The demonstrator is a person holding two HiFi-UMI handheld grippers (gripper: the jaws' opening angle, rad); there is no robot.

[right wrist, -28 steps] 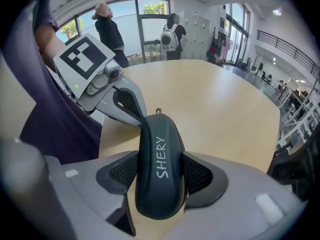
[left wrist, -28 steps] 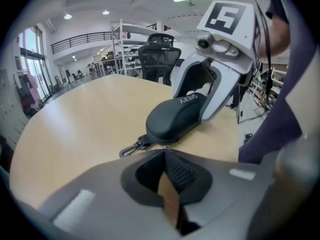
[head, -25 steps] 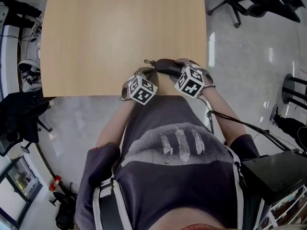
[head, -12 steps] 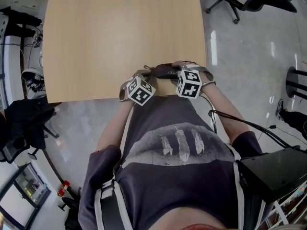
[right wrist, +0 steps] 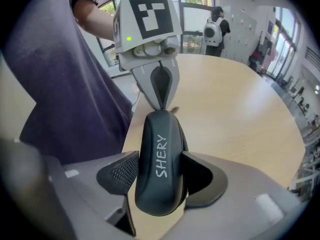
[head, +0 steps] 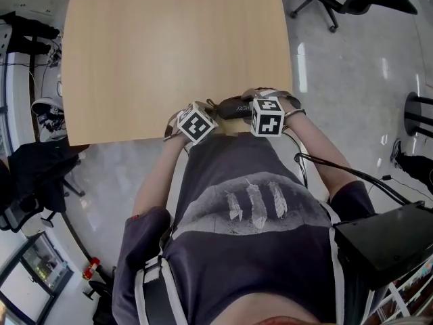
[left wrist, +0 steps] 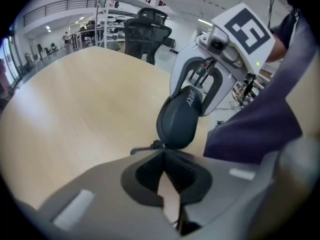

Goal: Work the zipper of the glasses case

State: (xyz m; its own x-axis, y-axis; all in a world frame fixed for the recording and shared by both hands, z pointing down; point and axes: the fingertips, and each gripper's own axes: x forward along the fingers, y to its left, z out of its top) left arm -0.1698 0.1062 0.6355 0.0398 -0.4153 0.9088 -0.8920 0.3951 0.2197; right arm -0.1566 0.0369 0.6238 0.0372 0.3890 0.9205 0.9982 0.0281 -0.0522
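Observation:
A black zippered glasses case [head: 235, 105] with "SHERY" printed on it is held just over the near edge of the wooden table [head: 169, 46]. My right gripper [head: 252, 102] is shut across the case's body [right wrist: 159, 166], a ribbed pad on each side. My left gripper [head: 212, 105] is shut at the case's other end [left wrist: 180, 120], its tips meeting on the zipper pull [left wrist: 150, 147], whose tail sticks out to the left. In the right gripper view the left gripper [right wrist: 162, 108] meets the case's far tip. Whether the zipper is open or shut is hidden.
The tabletop beyond the case stretches away bare. The table's near edge [head: 135, 139] lies right under both hands, with my torso behind it. Office chairs [head: 325, 5] stand on the shiny floor at the far right, and bags and cables [head: 27, 161] lie at the left.
Both hands have turned and shifted a little along the table's near edge, and the case has gone with them. Both grips look the same.

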